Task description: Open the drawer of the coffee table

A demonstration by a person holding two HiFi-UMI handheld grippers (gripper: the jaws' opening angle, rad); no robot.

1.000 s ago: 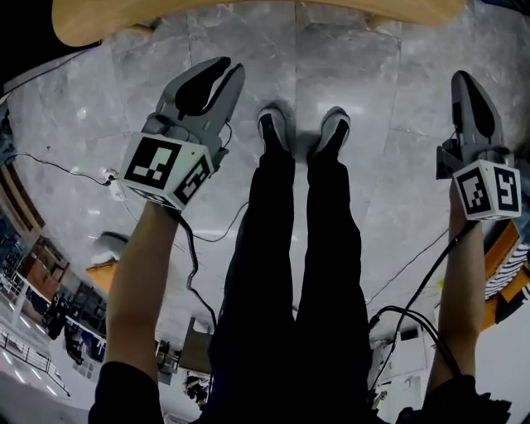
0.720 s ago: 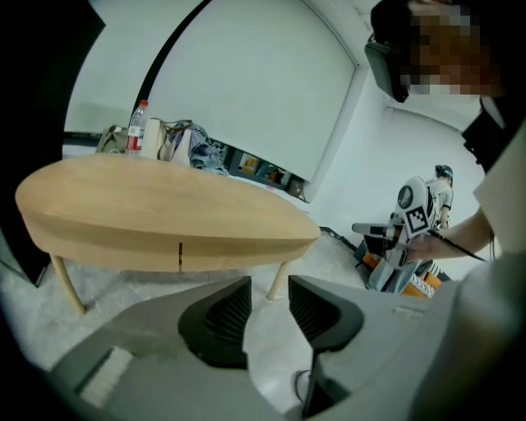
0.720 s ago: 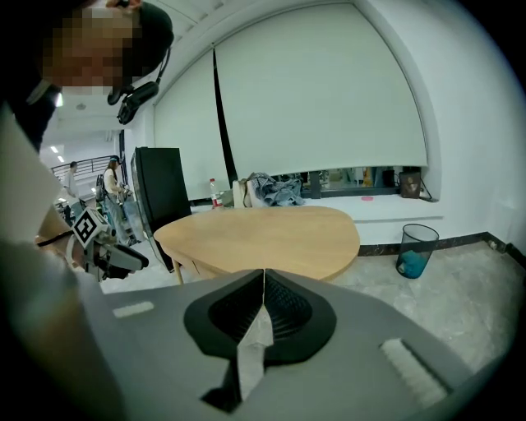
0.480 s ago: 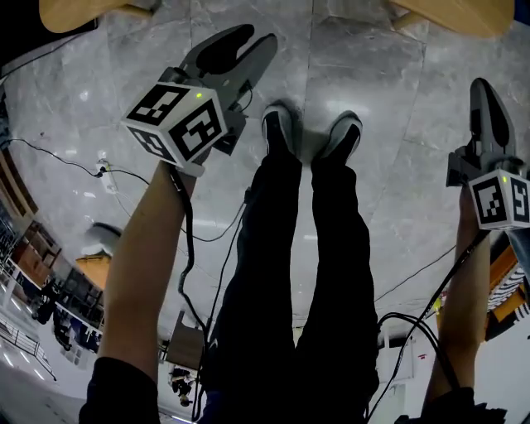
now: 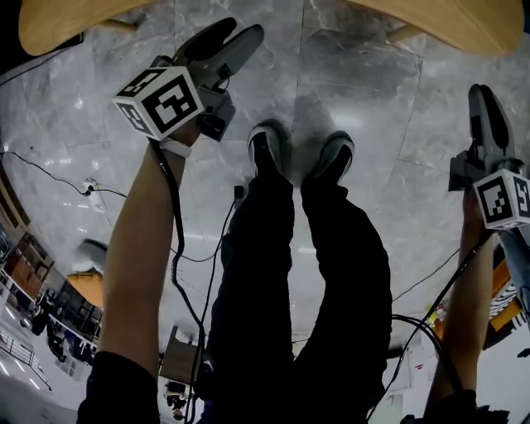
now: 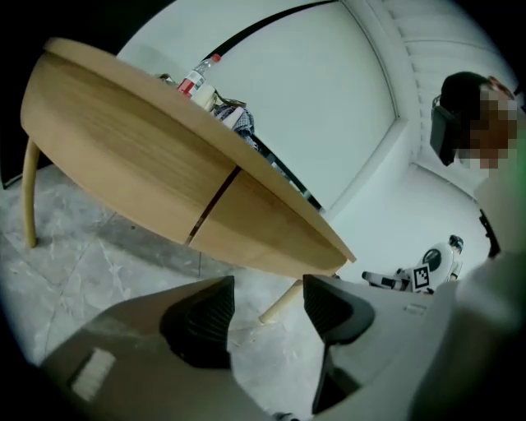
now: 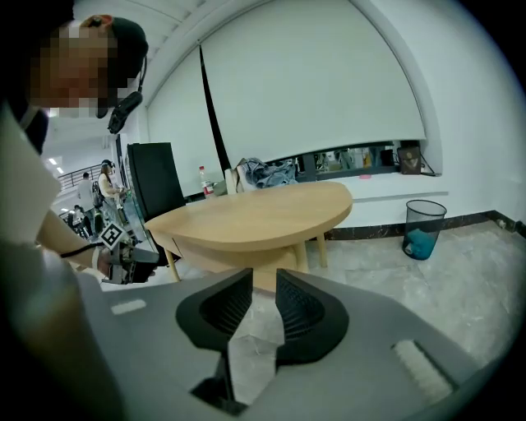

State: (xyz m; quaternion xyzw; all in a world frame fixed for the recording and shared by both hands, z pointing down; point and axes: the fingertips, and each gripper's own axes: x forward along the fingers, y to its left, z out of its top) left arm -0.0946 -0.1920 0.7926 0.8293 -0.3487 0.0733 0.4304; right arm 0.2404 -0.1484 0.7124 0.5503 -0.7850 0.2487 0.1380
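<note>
The light wooden coffee table (image 6: 123,156) stands ahead on slim legs. A dark seam splits its apron into two panels, and the right one (image 6: 259,234) looks like a drawer front. My left gripper (image 6: 267,289) hangs short of the table, jaws opening wide, with only floor between them. In the head view the left gripper (image 5: 234,35) is near the table's rim (image 5: 58,21). My right gripper (image 7: 263,284) faces the table (image 7: 255,215) from farther off, jaws opening a little with nothing between them. In the head view the right gripper (image 5: 483,99) sits at the right edge.
A plastic bottle (image 6: 196,78) and crumpled cloth (image 6: 236,117) lie on the tabletop. A mesh bin (image 7: 424,228) stands by the wall, and a black chair (image 7: 156,187) behind the table. My own feet (image 5: 269,147) and loose cables (image 5: 176,248) are on the grey marble floor.
Both grippers have sunk toward the floor and the table's rim fills more of the top of the head view. The left gripper has rolled and its jaws have spread.
</note>
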